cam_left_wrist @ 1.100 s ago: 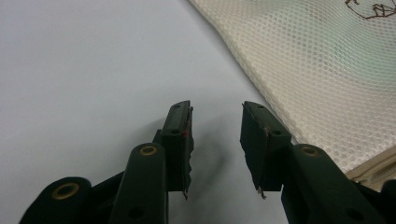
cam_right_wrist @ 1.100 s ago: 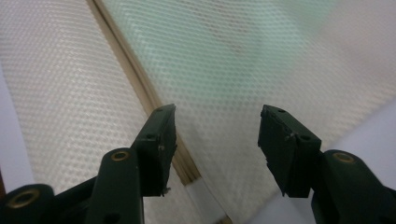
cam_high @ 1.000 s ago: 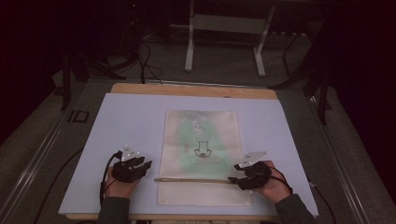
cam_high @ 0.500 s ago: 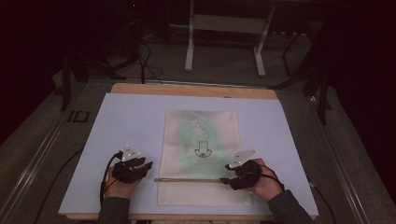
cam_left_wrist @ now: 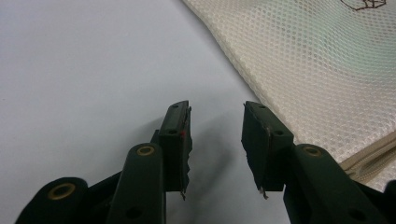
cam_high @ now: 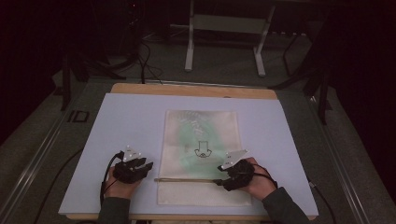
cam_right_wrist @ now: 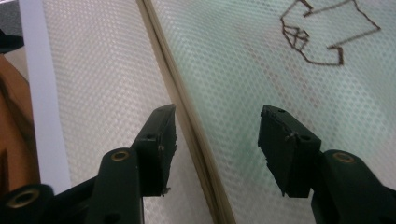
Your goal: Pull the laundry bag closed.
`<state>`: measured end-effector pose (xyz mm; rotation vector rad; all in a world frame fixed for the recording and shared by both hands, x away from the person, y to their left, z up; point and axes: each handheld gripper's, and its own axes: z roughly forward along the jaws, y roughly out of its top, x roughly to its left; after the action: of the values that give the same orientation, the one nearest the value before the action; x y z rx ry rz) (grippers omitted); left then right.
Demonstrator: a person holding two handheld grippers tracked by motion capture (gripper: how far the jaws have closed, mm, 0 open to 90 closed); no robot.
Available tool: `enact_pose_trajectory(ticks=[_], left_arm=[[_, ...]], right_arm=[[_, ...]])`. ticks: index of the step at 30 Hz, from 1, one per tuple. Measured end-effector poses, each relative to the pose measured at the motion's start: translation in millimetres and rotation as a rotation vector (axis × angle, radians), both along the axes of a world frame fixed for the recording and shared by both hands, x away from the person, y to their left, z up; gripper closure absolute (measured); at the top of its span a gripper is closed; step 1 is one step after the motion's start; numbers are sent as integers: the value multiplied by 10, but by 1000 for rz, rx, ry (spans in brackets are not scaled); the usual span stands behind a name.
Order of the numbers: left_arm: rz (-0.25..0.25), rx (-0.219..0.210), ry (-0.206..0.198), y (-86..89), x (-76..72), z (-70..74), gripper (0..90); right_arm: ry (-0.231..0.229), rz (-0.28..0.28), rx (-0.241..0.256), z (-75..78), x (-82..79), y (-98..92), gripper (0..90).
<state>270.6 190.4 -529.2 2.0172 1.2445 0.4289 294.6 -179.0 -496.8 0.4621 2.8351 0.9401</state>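
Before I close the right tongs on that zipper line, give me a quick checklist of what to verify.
1. Right tongs open: ok, jaws stand apart.
2. Zipper line between the right jaws: ok, it runs up between them, nearer the left jaw.
3. Right tongs touching the mesh bag: cannot tell.
4. Left tongs open: ok.
5. Left tongs over the bag: not ok, they sit over the bare white mat, beside the bag's edge.
6. Bag flat on the mat: ok in the high view.
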Motion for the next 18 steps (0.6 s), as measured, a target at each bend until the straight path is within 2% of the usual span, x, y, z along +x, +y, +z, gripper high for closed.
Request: enact_pose_trajectory(ticks=[18], left_arm=[[-7, 4, -2, -9, -4, 9, 616]], right_arm=[[2, 76, 3, 32, -21, 325, 470]])
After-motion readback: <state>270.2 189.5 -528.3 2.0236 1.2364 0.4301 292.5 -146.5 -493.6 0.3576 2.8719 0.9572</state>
